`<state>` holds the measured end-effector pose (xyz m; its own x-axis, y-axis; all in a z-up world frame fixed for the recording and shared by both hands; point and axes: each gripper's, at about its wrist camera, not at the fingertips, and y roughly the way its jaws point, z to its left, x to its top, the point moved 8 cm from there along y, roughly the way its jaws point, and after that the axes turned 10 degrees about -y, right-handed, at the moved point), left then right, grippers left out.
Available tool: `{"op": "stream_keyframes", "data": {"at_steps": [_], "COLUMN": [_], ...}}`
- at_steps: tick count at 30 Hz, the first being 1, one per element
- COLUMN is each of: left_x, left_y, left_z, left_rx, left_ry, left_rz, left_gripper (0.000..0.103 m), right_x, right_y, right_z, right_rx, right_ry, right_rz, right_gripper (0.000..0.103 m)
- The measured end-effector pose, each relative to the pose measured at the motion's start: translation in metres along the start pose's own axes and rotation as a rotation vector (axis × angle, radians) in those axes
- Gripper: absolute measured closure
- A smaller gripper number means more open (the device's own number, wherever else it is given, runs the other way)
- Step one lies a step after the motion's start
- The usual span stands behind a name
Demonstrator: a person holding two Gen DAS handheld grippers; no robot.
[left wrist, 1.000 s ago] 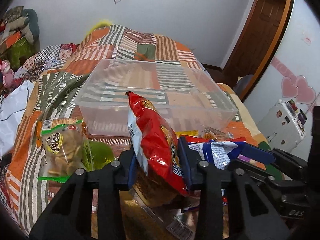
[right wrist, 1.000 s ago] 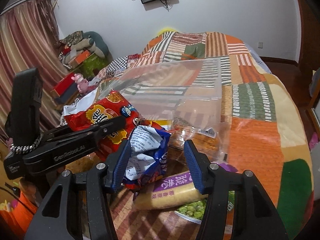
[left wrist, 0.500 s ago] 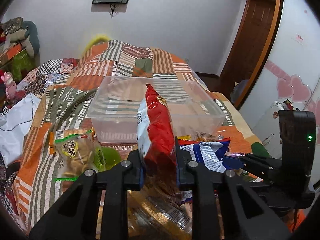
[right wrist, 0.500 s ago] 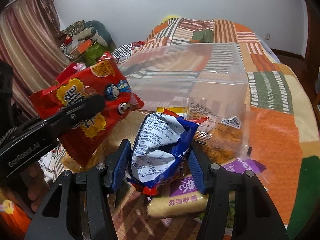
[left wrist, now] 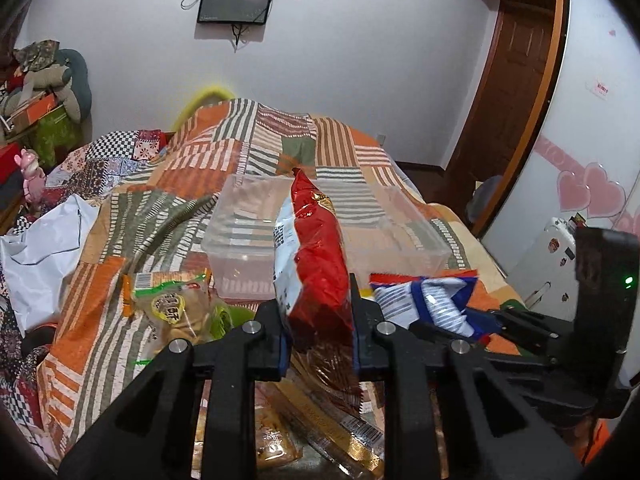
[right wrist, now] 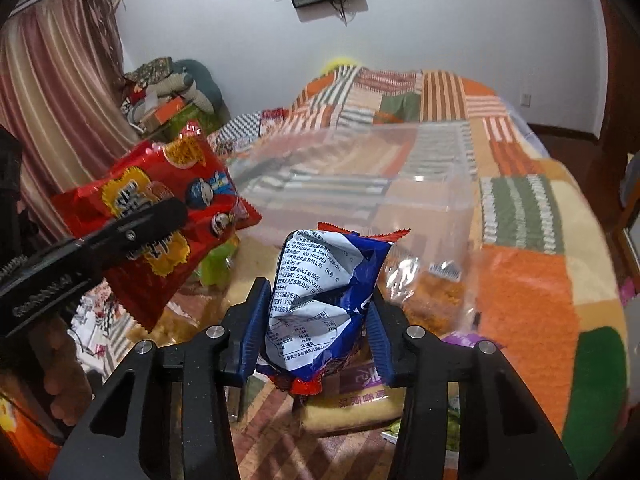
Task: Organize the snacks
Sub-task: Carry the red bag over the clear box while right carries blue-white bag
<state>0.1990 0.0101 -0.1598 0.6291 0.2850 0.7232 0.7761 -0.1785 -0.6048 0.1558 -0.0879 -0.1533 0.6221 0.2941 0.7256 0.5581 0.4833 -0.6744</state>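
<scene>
Two snack bags hang above the bed before the clear bin (left wrist: 248, 240): my left tongs (left wrist: 317, 330) pinch the red packet (left wrist: 316, 264), my right tongs (right wrist: 316, 316) have just been closing on the blue-and-white packet (right wrist: 324, 288), whose slick crumpled film could slip free.

Home bedroom: quilted bed (left wrist: 256, 152), wall television (left wrist: 236, 0)

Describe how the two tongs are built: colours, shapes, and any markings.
Both tongs are matte black plastic with two angular, open-framed fingers, silver screw heads at the joints and blue ribbed pads. The left tongs, seen from the right wrist camera, carry pale embossed lettering, too blurred to read. The right tongs have a boxy black housing with a small green light.
</scene>
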Motion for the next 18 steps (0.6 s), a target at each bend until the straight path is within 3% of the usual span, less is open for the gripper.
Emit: {"op": "stream_keyframes", "data": {"at_steps": [10,18], "left_x": [0.031,0.065], "left_y": [-0.014,-0.002], "left_z": [-0.001,0.006], "left_rx": [0.003,0.028], "left_ry": [0.011,0.021], "left_rz": [-0.067,-0.105], "left_gripper": [0.082,0.082], "right_x": [0.045,0.076], "right_y": [-0.024,-0.024], "right_z": [-0.021,-0.039], "right_rx": [-0.084,-0.116], "right_ry": [-0.017,-0.017], "right_rz": [-0.110,-0.170], "right_gripper": [0.061,0.061]}}
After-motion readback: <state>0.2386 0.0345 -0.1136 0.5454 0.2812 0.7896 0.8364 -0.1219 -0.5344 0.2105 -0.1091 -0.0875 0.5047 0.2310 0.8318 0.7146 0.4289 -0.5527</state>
